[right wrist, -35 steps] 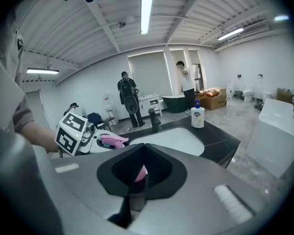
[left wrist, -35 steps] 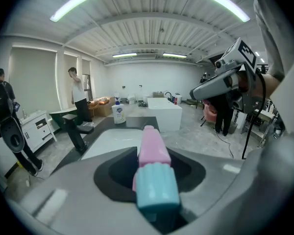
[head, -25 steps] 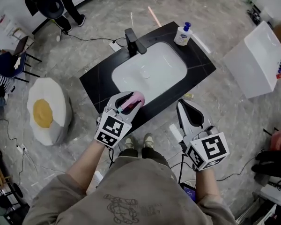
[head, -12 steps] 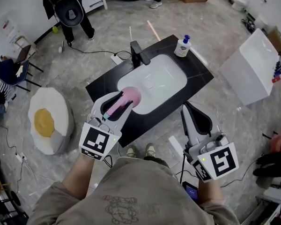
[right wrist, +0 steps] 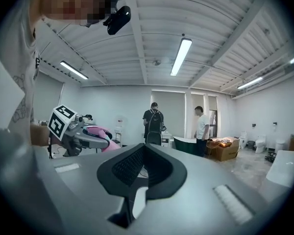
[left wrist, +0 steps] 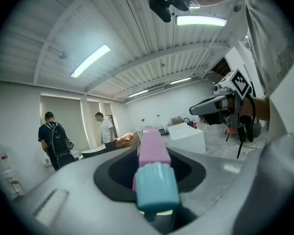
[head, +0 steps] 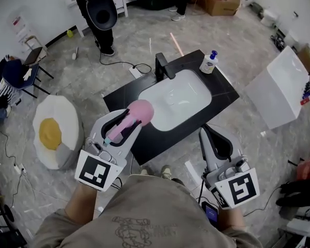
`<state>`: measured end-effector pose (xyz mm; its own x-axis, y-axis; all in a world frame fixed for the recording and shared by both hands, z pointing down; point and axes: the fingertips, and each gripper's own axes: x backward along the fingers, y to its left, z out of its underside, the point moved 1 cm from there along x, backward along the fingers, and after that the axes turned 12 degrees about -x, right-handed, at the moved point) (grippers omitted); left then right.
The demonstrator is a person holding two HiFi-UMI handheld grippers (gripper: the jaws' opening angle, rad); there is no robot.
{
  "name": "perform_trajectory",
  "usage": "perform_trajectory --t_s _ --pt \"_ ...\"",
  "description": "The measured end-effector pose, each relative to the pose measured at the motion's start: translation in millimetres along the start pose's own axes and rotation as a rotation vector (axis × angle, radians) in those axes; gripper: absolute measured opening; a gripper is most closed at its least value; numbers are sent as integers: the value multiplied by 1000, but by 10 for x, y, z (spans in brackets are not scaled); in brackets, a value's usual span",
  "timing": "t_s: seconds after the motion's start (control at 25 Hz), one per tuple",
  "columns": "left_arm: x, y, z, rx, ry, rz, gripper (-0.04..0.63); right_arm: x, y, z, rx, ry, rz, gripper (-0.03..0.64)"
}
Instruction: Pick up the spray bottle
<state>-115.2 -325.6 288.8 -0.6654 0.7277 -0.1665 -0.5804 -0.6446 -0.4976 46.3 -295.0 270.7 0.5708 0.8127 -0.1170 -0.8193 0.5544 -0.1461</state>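
Pink and rounded, the spray bottle (head: 140, 111) lies clamped between the jaws of the left hand-held gripper (head: 130, 120), its body pointing away from the person. In the left gripper view its pale blue cap sits nearest the camera, and the pink body runs forward between the two grey jaws, which press on it from both sides. Behind it, that view shows the far wall, two standing people and strip lights on the ceiling. From the head view, the bottle hangs over the near left part of the black worktop (head: 123, 93), just beside the white sink (head: 176, 100) set into it.

The right hand-held gripper (head: 208, 133) is held lower and to the right, near the front edge of the worktop. Its jaws are together, dark pads meeting, with nothing between them.

At the back of the sink stands a black tap (head: 163, 67), and a pump bottle (head: 208, 62) with a blue top stands on the far right corner of the worktop. On the grey floor to the left lies a cushion (head: 52, 133) shaped like a fried egg. A white box (head: 280, 89) stands to the right, well apart from the worktop.
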Motion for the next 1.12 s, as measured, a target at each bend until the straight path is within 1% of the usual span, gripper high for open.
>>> perform_trajectory --t_s 0.12,0.24,0.32,0.4,0.52,0.6,0.72,0.8,0.92,1.12 --pt "116 -21 78 8 30 -11 157 -14 137 54 20 16 -42 28" --pt "197 -68 248 50 71 -28 157 -93 277 112 32 27 -88 27" --pt "249 -102 338 74 94 -35 157 -120 310 224 36 86 -87 28" --pt "303 -133 411 105 115 -44 157 -148 349 271 40 117 -92 28" --pt "353 -136 424 107 123 -49 157 -159 373 328 41 151 -97 28" --pt "370 -145 448 109 132 -51 157 -173 398 316 38 140 -108 28" --pt "374 -141 446 109 130 -52 157 -222 447 231 32 76 -134 28" --pt "380 -141 430 109 124 -51 157 -222 439 248 33 82 -131 28" --pt "386 -144 410 102 115 -44 157 -200 403 313 41 120 -115 28" --pt "397 -109 468 113 140 -53 157 -240 462 246 43 81 -149 28"
